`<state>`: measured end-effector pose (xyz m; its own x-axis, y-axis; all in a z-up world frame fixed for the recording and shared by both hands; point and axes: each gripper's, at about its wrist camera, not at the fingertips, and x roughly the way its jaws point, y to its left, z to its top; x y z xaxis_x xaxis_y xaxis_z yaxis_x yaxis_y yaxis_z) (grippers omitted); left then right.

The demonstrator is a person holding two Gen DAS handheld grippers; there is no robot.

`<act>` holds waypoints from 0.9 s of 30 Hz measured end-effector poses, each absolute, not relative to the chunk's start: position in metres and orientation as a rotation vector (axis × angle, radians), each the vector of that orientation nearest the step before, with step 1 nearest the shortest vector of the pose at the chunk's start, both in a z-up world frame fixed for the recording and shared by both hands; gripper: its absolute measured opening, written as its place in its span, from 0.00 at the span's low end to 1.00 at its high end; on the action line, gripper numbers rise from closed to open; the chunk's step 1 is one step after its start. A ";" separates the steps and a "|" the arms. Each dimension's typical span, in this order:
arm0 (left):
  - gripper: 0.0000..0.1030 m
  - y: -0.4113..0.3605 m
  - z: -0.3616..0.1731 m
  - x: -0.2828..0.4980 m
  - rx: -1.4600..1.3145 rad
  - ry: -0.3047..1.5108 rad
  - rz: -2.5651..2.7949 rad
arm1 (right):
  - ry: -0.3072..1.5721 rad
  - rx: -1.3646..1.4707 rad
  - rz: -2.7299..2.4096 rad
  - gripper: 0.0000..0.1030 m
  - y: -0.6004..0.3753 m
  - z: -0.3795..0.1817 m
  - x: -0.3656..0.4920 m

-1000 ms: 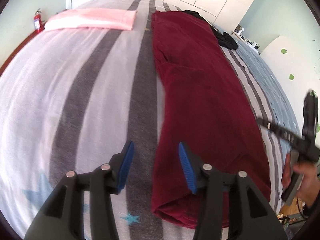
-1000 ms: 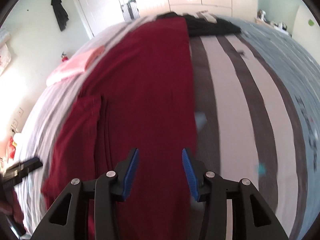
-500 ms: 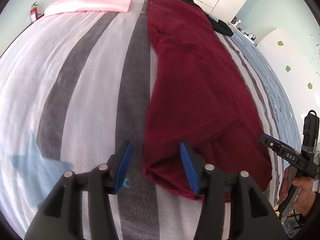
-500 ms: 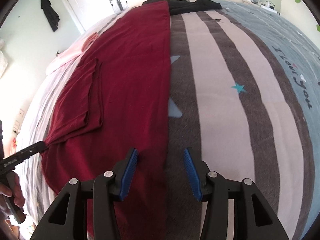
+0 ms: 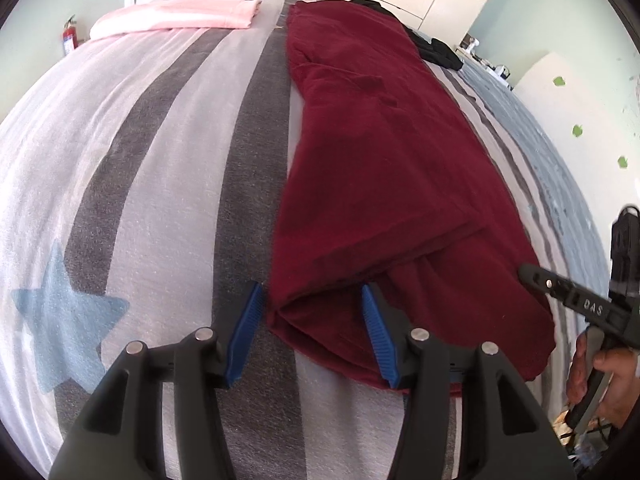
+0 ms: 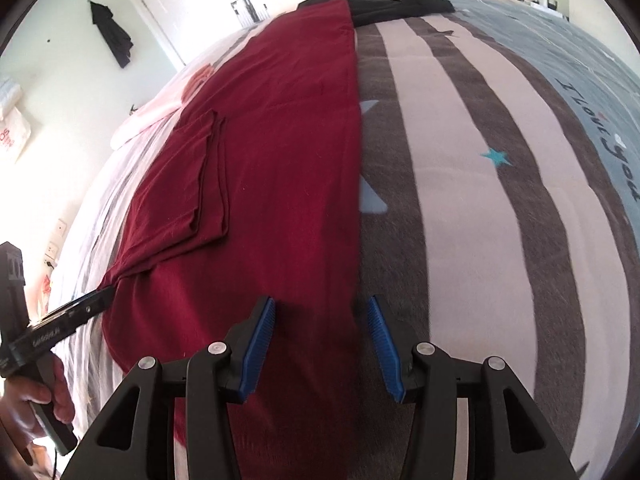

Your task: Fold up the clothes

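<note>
Both grippers nearer one maroon garment.

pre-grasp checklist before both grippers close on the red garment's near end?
1. Left gripper open over the near left corner of the red garment: ok.
2. Right gripper open over the garment's right edge: ok.
3. Pads touching cloth: cannot tell.
4. Garment lies long and flat on the striped blanket, sleeve folded in: ok.
5. Pink cloth and black clothes lie at the far end, away from the grippers: ok.
6. How many layers each grip would catch: cannot tell.
</note>
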<state>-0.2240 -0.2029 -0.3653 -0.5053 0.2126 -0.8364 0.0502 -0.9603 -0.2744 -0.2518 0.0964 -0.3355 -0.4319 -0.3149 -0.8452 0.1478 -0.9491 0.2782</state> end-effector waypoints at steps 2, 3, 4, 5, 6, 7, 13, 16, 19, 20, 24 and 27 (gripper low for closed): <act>0.40 -0.201 -0.366 -0.226 -1.510 -0.401 2.620 | -0.206 1.475 -2.435 0.45 0.093 -0.337 -0.255; 0.36 -0.199 -0.367 -0.228 -1.512 -0.385 2.623 | -0.192 1.469 -2.433 0.41 0.091 -0.338 -0.256; 0.21 -0.198 -0.368 -0.229 -1.510 -0.374 2.621 | -0.178 1.468 -2.424 0.38 0.091 -0.339 -0.259; 0.06 -0.197 -0.368 -0.230 -1.519 -0.346 2.630 | -0.174 1.472 -2.414 0.28 0.092 -0.339 -0.261; 0.05 -0.196 -0.367 -0.231 -1.522 -0.332 2.632 | -0.176 1.475 -2.404 0.14 0.094 -0.339 -0.263; 0.04 -0.195 -0.367 -0.232 -1.519 -0.340 2.629 | -0.174 1.475 -2.390 0.10 0.095 -0.338 -0.264; 0.02 -0.200 -0.337 -0.209 -1.470 -0.353 2.664 | -0.161 1.414 -2.380 0.04 0.101 -0.314 -0.251; 0.02 -0.197 -0.316 -0.177 -1.481 -0.346 2.656 | -0.194 1.420 -2.353 0.04 0.108 -0.297 -0.228; 0.01 -0.193 -0.303 -0.129 -1.561 -0.343 2.613 | -0.179 1.463 -2.295 0.04 0.110 -0.283 -0.186; 0.01 -0.191 -0.299 -0.112 -1.596 -0.359 2.596 | -0.184 1.486 -2.266 0.04 0.112 -0.278 -0.171; 0.01 -0.180 -0.284 -0.050 -1.716 -0.385 2.546 | -0.168 1.568 -2.179 0.04 0.117 -0.257 -0.110; 0.01 -0.177 -0.279 -0.032 -1.753 -0.406 2.546 | -0.180 1.626 -2.140 0.04 0.122 -0.251 -0.085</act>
